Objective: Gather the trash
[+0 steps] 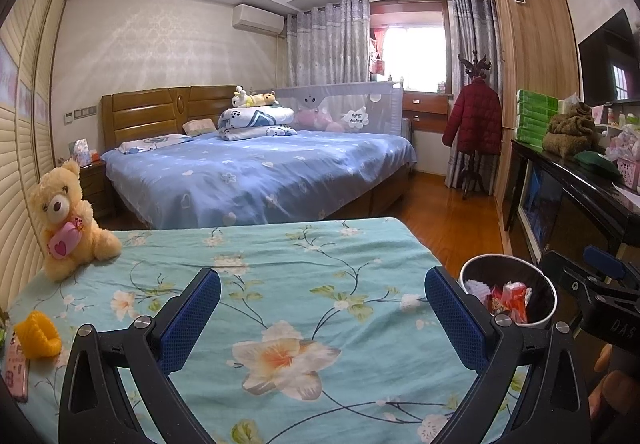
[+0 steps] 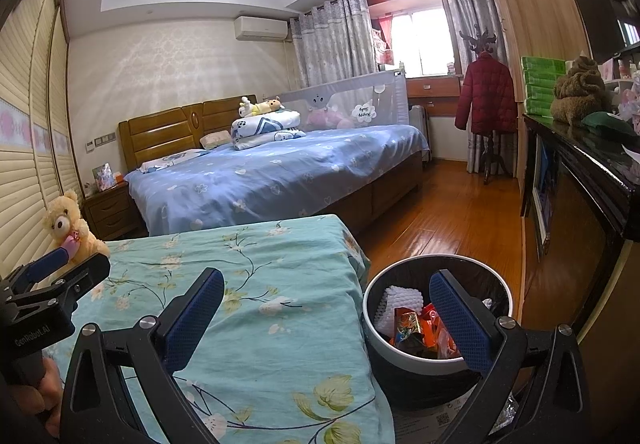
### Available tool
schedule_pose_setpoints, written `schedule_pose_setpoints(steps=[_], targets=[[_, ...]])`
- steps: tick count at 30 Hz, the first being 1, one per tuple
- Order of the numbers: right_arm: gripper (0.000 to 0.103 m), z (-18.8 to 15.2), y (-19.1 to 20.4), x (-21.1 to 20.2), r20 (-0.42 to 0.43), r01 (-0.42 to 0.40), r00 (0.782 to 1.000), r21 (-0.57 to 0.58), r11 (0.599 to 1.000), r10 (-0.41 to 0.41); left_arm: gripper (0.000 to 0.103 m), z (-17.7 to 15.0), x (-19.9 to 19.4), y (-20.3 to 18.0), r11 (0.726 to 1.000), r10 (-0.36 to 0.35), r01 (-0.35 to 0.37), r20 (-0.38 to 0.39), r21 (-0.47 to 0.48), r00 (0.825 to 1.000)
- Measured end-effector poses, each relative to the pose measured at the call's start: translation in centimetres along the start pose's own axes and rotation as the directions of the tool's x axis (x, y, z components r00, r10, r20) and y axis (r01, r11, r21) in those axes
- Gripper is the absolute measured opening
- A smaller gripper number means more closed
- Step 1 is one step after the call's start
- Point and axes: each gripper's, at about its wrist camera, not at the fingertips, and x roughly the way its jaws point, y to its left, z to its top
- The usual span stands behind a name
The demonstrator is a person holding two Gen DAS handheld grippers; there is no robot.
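Observation:
A round dark trash bin with a pale rim stands on the floor beside the small bed's right edge. It holds orange and red wrappers and a white foam piece. The bin also shows in the left wrist view, at the right. My left gripper is open and empty above the teal floral bedspread. My right gripper is open and empty, its left finger over the bedspread and its right finger over the bin.
A yellow teddy bear sits at the bedspread's far left. A yellow object and a pink phone lie at its near left. A blue bed stands beyond. A dark cabinet lines the right wall across the wooden floor.

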Motion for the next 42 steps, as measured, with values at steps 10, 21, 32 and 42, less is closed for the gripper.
schedule_pose_setpoints(steps=[10, 21, 32, 42], targets=[[0.103, 0.01, 0.08, -0.06, -0.001, -0.002, 1.0, 0.001, 1.0, 0.002, 0.102, 0.04, 0.01, 0.03, 1.0, 0.0, 0.0, -0.001, 0.0, 1.0], [0.103, 0.0, 0.12, -0.14, -0.003, -0.004, 1.0, -0.001, 1.0, 0.004, 0.102, 0.08, -0.08, 0.02, 1.0, -0.001, 0.001, 0.0, 0.0, 1.0], [0.103, -0.22, 0.58, -0.36, -0.011, -0.015, 1.0, -0.003, 1.0, 0.015, 0.102, 0.18, 0.04, -0.09, 1.0, -0.003, 0.003, -0.005, -0.005, 1.0], [0.103, -0.22, 0.66, 0.13, -0.03, -0.024, 0.999, -0.002, 1.0, 0.024, 0.102, 0.18, 0.45, 0.49, 1.0, -0.002, 0.002, -0.021, -0.019, 1.0]])
